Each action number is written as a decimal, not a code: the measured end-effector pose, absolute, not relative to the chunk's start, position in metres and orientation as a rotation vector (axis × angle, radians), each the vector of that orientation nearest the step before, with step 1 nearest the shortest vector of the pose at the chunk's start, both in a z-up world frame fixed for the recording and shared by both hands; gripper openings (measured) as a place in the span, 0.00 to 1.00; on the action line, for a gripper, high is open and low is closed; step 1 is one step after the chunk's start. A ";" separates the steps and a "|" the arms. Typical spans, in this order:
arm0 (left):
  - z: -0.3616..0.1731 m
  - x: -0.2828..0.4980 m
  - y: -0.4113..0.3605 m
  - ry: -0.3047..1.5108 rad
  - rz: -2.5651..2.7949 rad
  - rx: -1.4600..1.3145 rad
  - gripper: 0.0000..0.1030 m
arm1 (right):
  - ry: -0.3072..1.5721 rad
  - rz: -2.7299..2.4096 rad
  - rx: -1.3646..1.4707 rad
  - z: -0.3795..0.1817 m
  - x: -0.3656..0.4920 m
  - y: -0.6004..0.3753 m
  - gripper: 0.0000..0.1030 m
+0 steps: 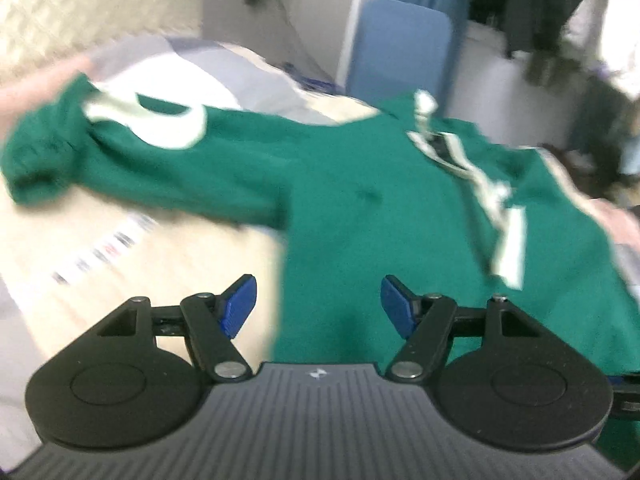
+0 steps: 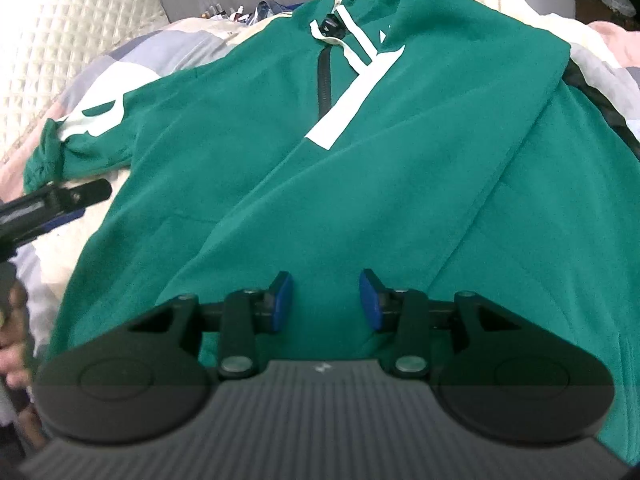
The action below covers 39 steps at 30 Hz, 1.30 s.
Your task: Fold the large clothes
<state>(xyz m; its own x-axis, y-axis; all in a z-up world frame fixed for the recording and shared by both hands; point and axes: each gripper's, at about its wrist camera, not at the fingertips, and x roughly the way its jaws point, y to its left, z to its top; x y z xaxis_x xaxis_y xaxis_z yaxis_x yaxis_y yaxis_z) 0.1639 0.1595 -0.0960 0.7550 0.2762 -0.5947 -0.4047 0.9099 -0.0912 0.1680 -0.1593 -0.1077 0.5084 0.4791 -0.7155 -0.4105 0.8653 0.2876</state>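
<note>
A large green sweatshirt [image 2: 360, 160] lies front up on the bed, with a white stripe [image 2: 352, 96] and a short black zipper [image 2: 325, 80] at the neck. Its right side is folded in over the body along a slanting crease. The left sleeve [image 1: 160, 148], with a white print, stretches out to the left. My left gripper [image 1: 318, 304] is open and hangs over the garment's left edge near the hem, with nothing between its blue pads. My right gripper [image 2: 326, 302] is open just over the lower body, and the cloth shows between its pads. One left finger [image 2: 80, 196] shows at the left edge of the right wrist view.
The bed carries a cream and grey quilt [image 1: 140, 264], with a quilted headboard [image 2: 60, 40] at the left. Beyond the bed stand a blue panel [image 1: 400, 48] and dark hanging clothes [image 1: 532, 12]. A person's hand [image 2: 12, 356] is at the lower left of the right wrist view.
</note>
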 end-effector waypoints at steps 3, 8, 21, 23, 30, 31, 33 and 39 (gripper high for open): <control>-0.091 0.172 0.179 0.602 0.488 -0.090 0.72 | 0.890 0.541 0.107 -0.106 0.169 -0.161 0.39; -0.082 0.184 0.234 0.569 0.718 0.018 0.72 | 0.892 0.544 0.140 -0.103 0.171 -0.162 0.41; -0.085 0.207 0.338 0.648 1.000 0.281 0.75 | 0.888 0.600 0.167 -0.098 0.178 -0.154 0.62; -0.089 0.211 0.349 0.681 1.003 0.279 0.75 | 0.904 0.605 0.160 -0.102 0.181 -0.150 0.62; -0.086 0.217 0.359 0.718 0.964 0.245 0.51 | 0.901 0.624 0.129 -0.106 0.186 -0.142 0.68; -0.084 0.217 0.358 0.720 0.954 0.236 0.40 | 0.900 0.622 0.131 -0.106 0.187 -0.142 0.68; -0.078 0.218 0.357 0.729 0.940 0.214 0.31 | 0.903 0.615 0.139 -0.106 0.189 -0.142 0.68; -0.033 0.217 0.326 0.703 0.858 0.196 0.07 | 0.894 0.583 0.133 -0.102 0.187 -0.143 0.67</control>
<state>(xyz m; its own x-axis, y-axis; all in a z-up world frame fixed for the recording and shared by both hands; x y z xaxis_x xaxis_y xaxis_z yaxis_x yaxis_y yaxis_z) 0.2169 0.3259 -0.0332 0.4473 0.7496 -0.4878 -0.6256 0.6521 0.4284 0.1872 -0.1425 -0.1019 0.4832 0.5312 -0.6960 -0.4230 0.8376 0.3456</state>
